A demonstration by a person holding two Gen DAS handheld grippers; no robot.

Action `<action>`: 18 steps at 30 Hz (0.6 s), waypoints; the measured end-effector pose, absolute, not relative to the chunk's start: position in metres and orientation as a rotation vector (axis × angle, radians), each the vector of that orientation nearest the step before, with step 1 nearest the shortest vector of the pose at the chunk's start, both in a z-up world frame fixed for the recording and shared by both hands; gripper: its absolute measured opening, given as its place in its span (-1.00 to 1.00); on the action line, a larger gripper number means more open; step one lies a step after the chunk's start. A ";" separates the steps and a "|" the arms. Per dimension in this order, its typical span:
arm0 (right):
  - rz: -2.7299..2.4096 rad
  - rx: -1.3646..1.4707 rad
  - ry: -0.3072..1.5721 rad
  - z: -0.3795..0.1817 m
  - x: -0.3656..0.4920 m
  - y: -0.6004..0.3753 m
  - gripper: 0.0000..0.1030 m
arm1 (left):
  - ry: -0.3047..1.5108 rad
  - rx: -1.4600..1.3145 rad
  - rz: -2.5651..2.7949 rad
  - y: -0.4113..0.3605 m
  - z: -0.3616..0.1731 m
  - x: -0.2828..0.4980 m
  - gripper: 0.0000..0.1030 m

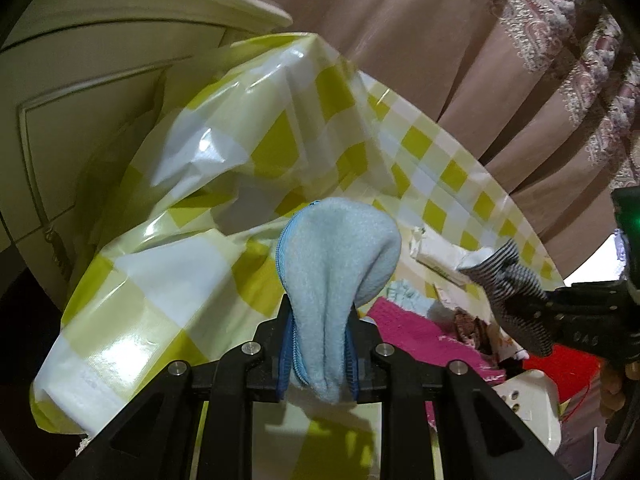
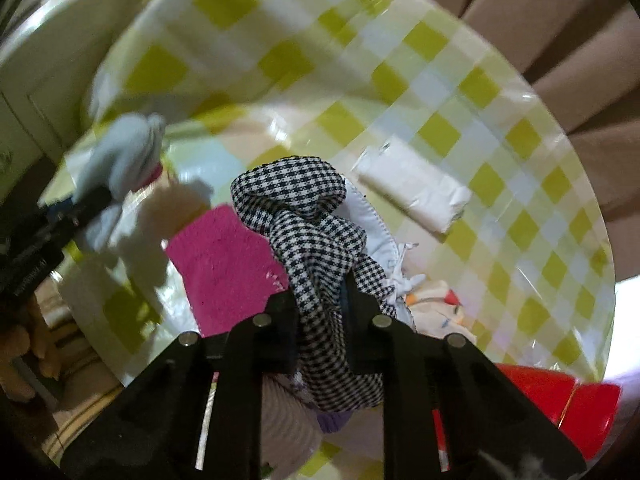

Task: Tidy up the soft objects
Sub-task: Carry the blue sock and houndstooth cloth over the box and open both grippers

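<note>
My left gripper (image 1: 320,320) is shut on a light blue fleece cloth (image 1: 340,252) with a blue zip edge, held above the table; the cloth also shows at the left of the right wrist view (image 2: 124,152). My right gripper (image 2: 320,292) is shut on a black-and-white houndstooth cloth (image 2: 304,208), lifted over the pile; the cloth also shows at the right of the left wrist view (image 1: 512,288). A pink cloth (image 2: 224,256) lies flat on the table below both. A white stitched cloth (image 2: 376,232) lies just behind the houndstooth cloth.
The table wears a shiny yellow-and-white checked cover (image 2: 480,128), bunched up high at the back left (image 1: 248,128). A white folded packet (image 2: 416,188) lies at the back right. A red container (image 2: 560,408) stands at the near right. Cream cabinet (image 1: 80,120) left, curtains (image 1: 480,60) behind.
</note>
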State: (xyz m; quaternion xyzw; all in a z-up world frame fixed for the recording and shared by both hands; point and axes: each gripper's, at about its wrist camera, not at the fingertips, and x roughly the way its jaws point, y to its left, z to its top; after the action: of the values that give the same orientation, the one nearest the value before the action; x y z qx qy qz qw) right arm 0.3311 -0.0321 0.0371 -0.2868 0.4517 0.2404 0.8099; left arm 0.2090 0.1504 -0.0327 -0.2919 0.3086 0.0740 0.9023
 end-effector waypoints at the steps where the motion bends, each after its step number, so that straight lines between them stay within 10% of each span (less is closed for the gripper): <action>1: 0.514 -0.589 0.949 0.042 0.330 -0.037 -0.62 | 0.628 -0.601 0.148 0.149 -0.030 0.207 -0.57; 18: 0.410 -0.285 0.738 0.088 0.227 -0.169 -0.62 | 0.461 -0.464 -0.006 0.074 0.035 0.161 -0.57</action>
State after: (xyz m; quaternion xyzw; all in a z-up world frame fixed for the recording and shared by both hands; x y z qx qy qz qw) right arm 0.2266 -0.1692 0.0878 -0.1377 0.3570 0.1985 0.9023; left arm 0.1609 0.0742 0.0353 -0.2277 0.2263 -0.0030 0.9471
